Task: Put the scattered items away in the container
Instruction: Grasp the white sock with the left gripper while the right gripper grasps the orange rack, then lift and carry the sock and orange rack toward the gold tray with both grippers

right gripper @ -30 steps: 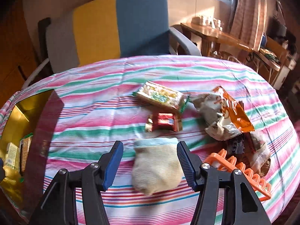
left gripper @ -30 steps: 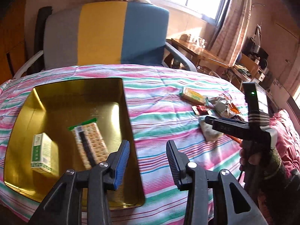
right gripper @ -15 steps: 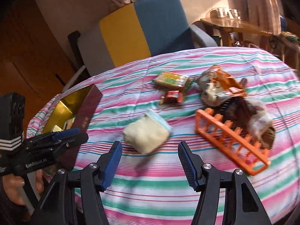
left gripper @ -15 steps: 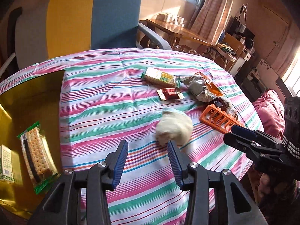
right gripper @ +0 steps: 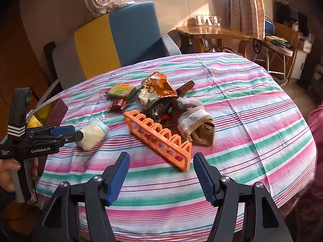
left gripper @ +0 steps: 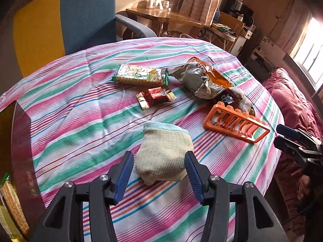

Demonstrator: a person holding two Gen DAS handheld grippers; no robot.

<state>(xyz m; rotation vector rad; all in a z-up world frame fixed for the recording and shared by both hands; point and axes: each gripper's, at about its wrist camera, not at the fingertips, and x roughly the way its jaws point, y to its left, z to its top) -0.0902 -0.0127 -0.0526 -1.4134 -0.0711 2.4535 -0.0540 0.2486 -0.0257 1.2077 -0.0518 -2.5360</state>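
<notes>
Since half a second ago the left tongs (left gripper: 159, 178) have closed in on the cream sock (left gripper: 164, 154), now straddling it, spread, blue pads (left gripper: 124, 174) just beside its sides. The sock is a knitted, bunched lump with a pale blue cuff, lying on the striped counter (left gripper: 80, 125). Its long axis runs away from the tongs, cuff pointing toward the snacks. The right tongs (right gripper: 161, 178) hang spread before the orange rack (right gripper: 159, 139).

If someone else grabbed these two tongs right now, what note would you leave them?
Left tongs: open, straddling the cream sock, not closed on it.
Right tongs: open, empty, near the orange rack.
Done: a cracker pack lies in the gold tin.
Left on the table: sock, rack, cracker pack, red candy, chip bag, another sock.
</notes>
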